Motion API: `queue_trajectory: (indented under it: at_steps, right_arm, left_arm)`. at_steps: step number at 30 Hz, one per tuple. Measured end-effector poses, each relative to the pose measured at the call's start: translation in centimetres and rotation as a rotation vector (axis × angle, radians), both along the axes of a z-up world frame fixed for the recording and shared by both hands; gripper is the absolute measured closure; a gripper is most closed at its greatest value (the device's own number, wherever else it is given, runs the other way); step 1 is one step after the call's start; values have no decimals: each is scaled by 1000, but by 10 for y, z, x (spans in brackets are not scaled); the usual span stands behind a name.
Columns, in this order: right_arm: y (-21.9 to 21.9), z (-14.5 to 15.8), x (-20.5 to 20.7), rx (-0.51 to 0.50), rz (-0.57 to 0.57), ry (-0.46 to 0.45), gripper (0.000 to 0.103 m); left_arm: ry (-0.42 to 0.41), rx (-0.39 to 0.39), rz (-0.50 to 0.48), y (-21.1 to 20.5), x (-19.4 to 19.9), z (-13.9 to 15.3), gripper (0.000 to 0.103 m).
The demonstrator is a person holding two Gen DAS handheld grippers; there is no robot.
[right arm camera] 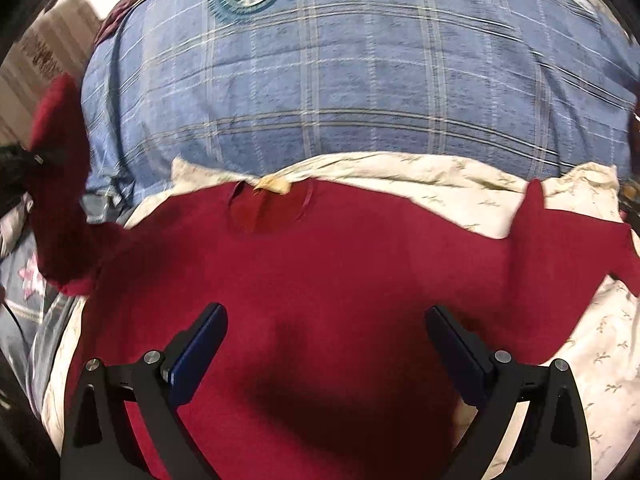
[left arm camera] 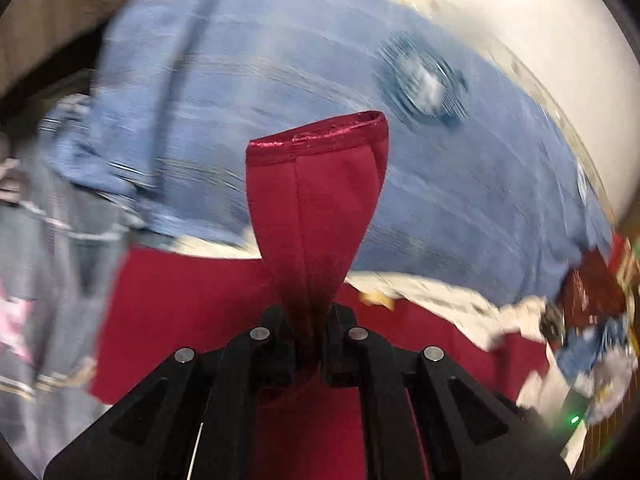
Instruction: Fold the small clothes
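Observation:
A dark red shirt (right arm camera: 320, 264) lies flat on a cream sheet, its collar (right arm camera: 272, 204) at the far side with a tan tag. My right gripper (right arm camera: 326, 332) hovers open over the shirt's lower middle, with nothing between its blue pads (right arm camera: 200, 344). My left gripper (left arm camera: 308, 344) is shut on the shirt's left sleeve (left arm camera: 320, 208), which stands up ahead of the jaws with its hem on top. In the right wrist view that lifted sleeve (right arm camera: 60, 184) rises at the far left. The other sleeve (right arm camera: 560, 240) lies flat at the right.
A blue plaid blanket (right arm camera: 340, 80) with a round badge bulges just beyond the collar. The cream leaf-print sheet (right arm camera: 600, 340) shows around the shirt. A grey-blue cloth with a pink star (right arm camera: 28, 276) lies at the left. Mixed clothes (left arm camera: 592, 320) are heaped at the right in the left wrist view.

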State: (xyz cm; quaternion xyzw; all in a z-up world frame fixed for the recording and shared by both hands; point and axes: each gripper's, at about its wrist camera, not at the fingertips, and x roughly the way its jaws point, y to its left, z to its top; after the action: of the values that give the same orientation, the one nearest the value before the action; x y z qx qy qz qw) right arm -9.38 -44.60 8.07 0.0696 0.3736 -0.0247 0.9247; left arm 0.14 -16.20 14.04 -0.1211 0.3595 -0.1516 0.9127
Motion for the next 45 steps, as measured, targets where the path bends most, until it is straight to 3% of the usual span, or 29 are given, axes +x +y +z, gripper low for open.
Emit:
queue_trajectory:
  at_steps: [5, 7, 9, 11, 12, 14, 15, 19, 23, 24, 26, 27, 29, 31, 34, 38, 40, 45]
  right_arm:
    - [-30, 7, -2, 12, -74, -24, 3]
    - [-41, 9, -2, 29, -102, -22, 3]
    - [-51, 9, -3, 50, -124, -17, 3]
    - [-57, 10, -4, 69, -133, -19, 3]
    - [-59, 9, -3, 80, -132, -13, 3]
    - [-59, 8, -3, 100, -113, -7, 3]
    - [-57, 7, -3, 115, -97, -4, 3]
    - [-42, 2, 4, 115, -53, 5, 4]
    - [-22, -12, 27, 120, 15, 66, 12]
    - [-16, -17, 34, 109, 35, 91, 19]
    - [-2, -28, 47, 55, 66, 135, 41]
    - [5, -33, 53, 20, 75, 150, 63]
    - [18, -39, 60, -40, 97, 152, 83]
    - [25, -34, 60, -96, 89, 145, 99]
    - [22, -11, 52, -114, 102, 86, 99]
    - [-16, 24, 38, -157, -32, -10, 99]
    - [-36, 24, 39, -147, -77, -3, 99]
    - [-72, -9, 54, -144, -180, 81, 98]
  left_arm:
    - [121, 45, -144, -84, 1, -56, 97]
    - [171, 63, -194, -105, -4, -77, 90]
    - [214, 97, -250, -116, -13, -89, 78]
    - [215, 117, -285, -111, -23, -84, 60]
    - [200, 121, -285, -101, -31, -76, 55]
    - [133, 129, -257, -75, -44, -54, 27]
    - [92, 148, -228, -62, -50, -43, 24]
    - [2, 280, -85, -10, -62, -29, 24]
    - [9, 305, 69, 38, -48, -49, 24]
    - [26, 290, 101, 47, -43, -55, 24]
    - [76, 251, 154, 62, -33, -63, 24]
    - [84, 226, 162, 66, -31, -64, 24]
    - [57, 194, 205, 78, -29, -58, 24]
    - [28, 209, 254, 87, -29, -52, 24]
    - [21, 210, 293, 97, -28, -51, 24]
    - [37, 194, 282, 94, -25, -57, 24]
    - [49, 209, 257, 85, -23, -60, 24]
    - [59, 286, 196, 55, -13, -69, 24]
